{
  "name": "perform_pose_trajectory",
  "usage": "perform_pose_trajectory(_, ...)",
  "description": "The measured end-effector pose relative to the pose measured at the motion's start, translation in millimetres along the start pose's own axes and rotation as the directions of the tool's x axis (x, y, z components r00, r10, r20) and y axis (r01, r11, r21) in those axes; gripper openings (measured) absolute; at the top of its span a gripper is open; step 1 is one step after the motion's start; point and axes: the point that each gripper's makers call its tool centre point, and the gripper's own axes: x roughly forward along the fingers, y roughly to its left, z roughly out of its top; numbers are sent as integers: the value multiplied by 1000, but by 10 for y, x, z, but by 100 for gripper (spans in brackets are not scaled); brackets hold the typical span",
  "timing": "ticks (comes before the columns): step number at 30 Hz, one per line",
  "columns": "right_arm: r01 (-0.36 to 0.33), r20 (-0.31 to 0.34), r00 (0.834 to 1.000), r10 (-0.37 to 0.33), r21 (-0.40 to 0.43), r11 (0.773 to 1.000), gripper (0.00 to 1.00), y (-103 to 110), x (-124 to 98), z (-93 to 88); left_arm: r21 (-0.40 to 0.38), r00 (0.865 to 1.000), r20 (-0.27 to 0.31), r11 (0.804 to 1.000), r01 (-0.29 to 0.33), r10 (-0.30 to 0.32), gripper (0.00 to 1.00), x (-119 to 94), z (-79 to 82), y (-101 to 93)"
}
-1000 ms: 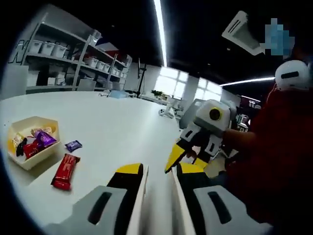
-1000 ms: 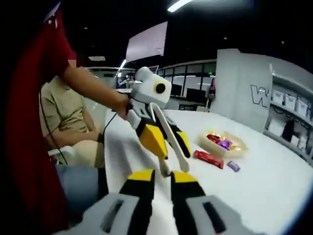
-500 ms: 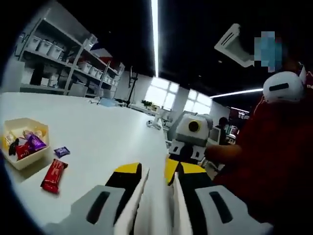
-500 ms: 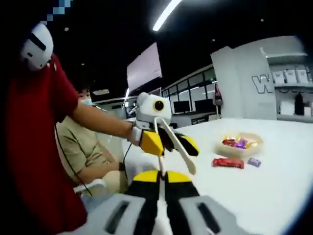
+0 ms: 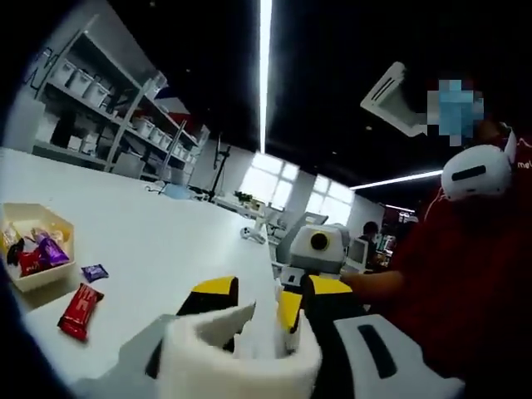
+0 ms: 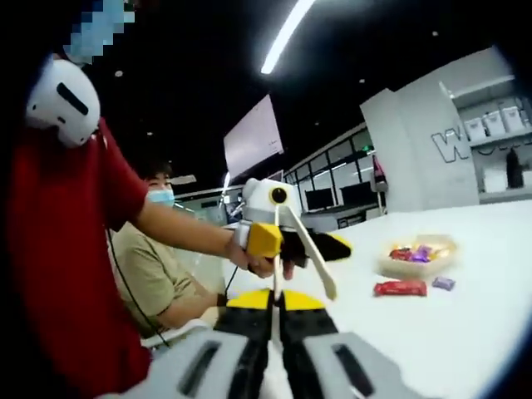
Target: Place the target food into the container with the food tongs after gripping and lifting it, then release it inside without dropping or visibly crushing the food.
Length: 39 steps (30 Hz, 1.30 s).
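Nothing moved yet. Your red bar (image 5: 80,311) and purple candy (image 5: 95,272) lie on the desk (image 5: 166,249) just beside the container (image 5: 37,249), which already holds sweets. Your left gripper (image 5: 253,312) clamps the white tongs (image 5: 241,353); your right gripper (image 6: 273,301) looks clenched on a thin white tong arm. Left: approach, grip, lift, release inside.

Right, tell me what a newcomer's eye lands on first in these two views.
In the right gripper view, the left gripper hangs mid-air over the white table, white tongs in its jaws, held by a person in a red shirt. Farther right lie a cream container of wrapped sweets, a red bar and a purple sweet.
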Motion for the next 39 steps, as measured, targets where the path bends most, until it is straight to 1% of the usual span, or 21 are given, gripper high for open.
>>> perform_pose_trajectory(3, -10, 10, 1000, 10, 7, 1000, 0, 14, -10, 30, 5, 1000, 9, 1000, 6, -6, 30, 6, 29, -39)
perform_pose_trajectory(9, -33, 17, 999, 33, 6, 999, 0, 51, -7, 101, 11, 1000, 10, 1000, 7, -7, 30, 5, 63, -60)
perform_pose_trajectory(12, -35, 17, 999, 35, -2, 999, 0, 47, -19, 126, 39, 1000, -2, 999, 3, -3, 30, 9, 57, -80)
perform_pose_trajectory(15, -54, 46, 998, 53, 17, 998, 0, 56, -43, 197, 59, 1000, -7, 998, 4, -4, 30, 20, 61, -112)
perform_pose_trajectory(16, -65, 46, 997, 63, 27, 998, 0, 73, -43, 205, 62, 1000, -3, 998, 6, -6, 30, 24, 73, -121)
perform_pose_trajectory(18, -65, 45, 997, 64, 21, 998, 0, 73, -41, 208, 66, 1000, -2, 998, 10, -10, 29, 37, 89, -150)
perform_pose_trajectory(23, -74, 37, 997, 72, 40, 996, 0, 61, -36, 187, 120, 1000, -21, 993, -4, 6, 28, 47, 72, -171)
perform_pose_trajectory(27, -79, 36, 996, 78, 51, 996, 0, 51, -23, 198, 119, 1000, -18, 993, -13, 15, 28, 38, 86, -160)
perform_pose_trajectory(32, -79, 21, 997, 78, 58, 995, 0, 34, -2, 199, 153, 999, -22, 988, -26, 29, 28, 34, 98, -164)
perform_pose_trajectory(34, -74, 19, 997, 73, 58, 996, 0, 33, 0, 200, 150, 999, -19, 988, -29, 33, 28, 31, 102, -158)
perform_pose_trajectory(35, -70, 22, 997, 69, 59, 996, 0, 28, 1, 203, 133, 999, -20, 991, -33, 36, 27, 31, 100, -155)
perform_pose_trajectory(36, -54, 32, 998, 52, 63, 997, 0, 4, 3, 213, 92, 999, -15, 995, -49, 51, 26, 28, 104, -137)
perform_pose_trajectory(37, -43, 35, 999, 41, 71, 996, 0, -13, 5, 213, 75, 998, -15, 995, -64, 65, 25, 26, 104, -106)
perform_pose_trajectory(38, -4, 36, 999, 1, 79, 997, 0, -83, 7, 207, 83, 997, -14, 994, -77, 78, 25, 26, 107, -80)
perform_pose_trajectory(39, 20, 34, 999, -22, 63, 998, 0, -126, 12, 196, 110, 995, -12, 989, -96, 98, 25, 29, 111, -39)
